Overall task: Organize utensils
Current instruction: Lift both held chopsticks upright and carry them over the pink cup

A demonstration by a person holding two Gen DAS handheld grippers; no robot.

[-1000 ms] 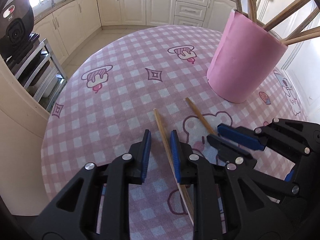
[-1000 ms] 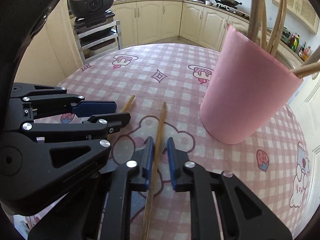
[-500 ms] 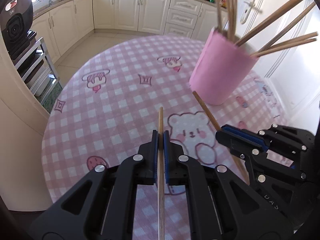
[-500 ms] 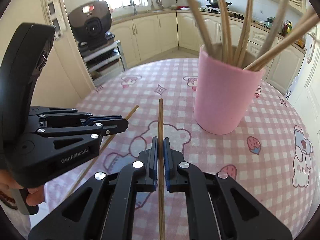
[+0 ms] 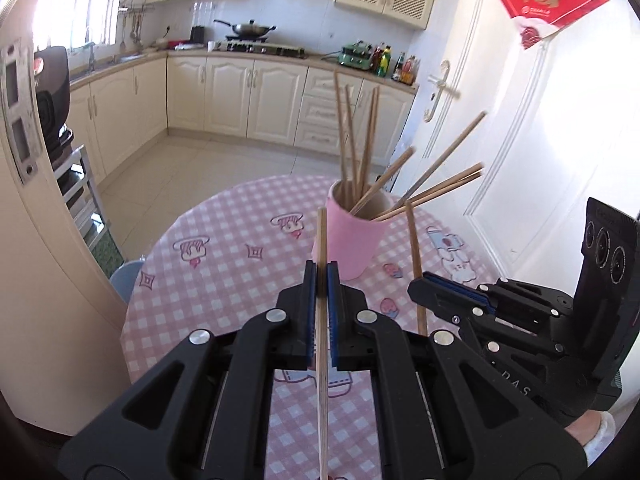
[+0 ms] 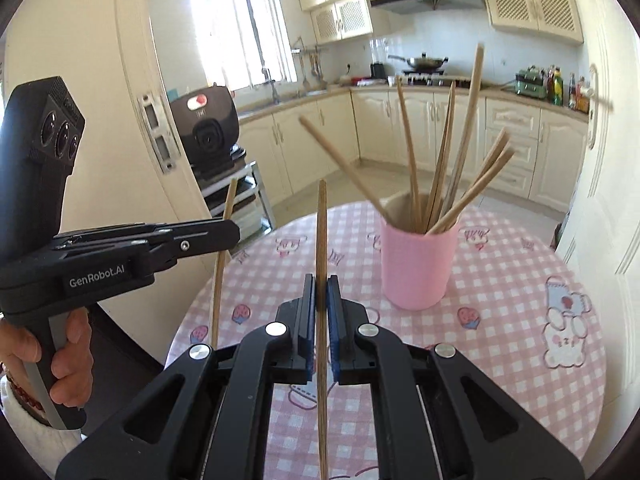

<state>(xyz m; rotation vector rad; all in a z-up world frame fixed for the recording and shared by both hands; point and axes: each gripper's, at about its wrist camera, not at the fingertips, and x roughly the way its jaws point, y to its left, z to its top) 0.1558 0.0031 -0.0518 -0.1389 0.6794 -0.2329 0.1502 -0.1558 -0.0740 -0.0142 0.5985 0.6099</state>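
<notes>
A pink cup [image 5: 354, 236] [image 6: 418, 264] stands on the round table and holds several wooden chopsticks [image 5: 356, 148] [image 6: 440, 168]. My left gripper [image 5: 321, 272] is shut on a wooden chopstick [image 5: 322, 240] and holds it high above the table, tip pointing toward the cup. It also shows in the right wrist view [image 6: 230, 232] with its chopstick [image 6: 222, 264]. My right gripper [image 6: 320, 284] is shut on a second chopstick [image 6: 321, 232], also raised; it shows in the left wrist view [image 5: 418, 286] with that chopstick [image 5: 414, 248].
The table has a pink checked cloth [image 5: 224, 272] [image 6: 500, 280] with cartoon prints. A curved cream wall [image 5: 48, 280] stands close on the left. Kitchen cabinets [image 5: 240, 96] and a white door [image 5: 500, 140] lie beyond. A light blue stool [image 5: 124, 278] sits by the table.
Both grippers closed on a chopstick each, then lifted them well above the table and tilted up; the cup now sits lower and farther off in both views.
</notes>
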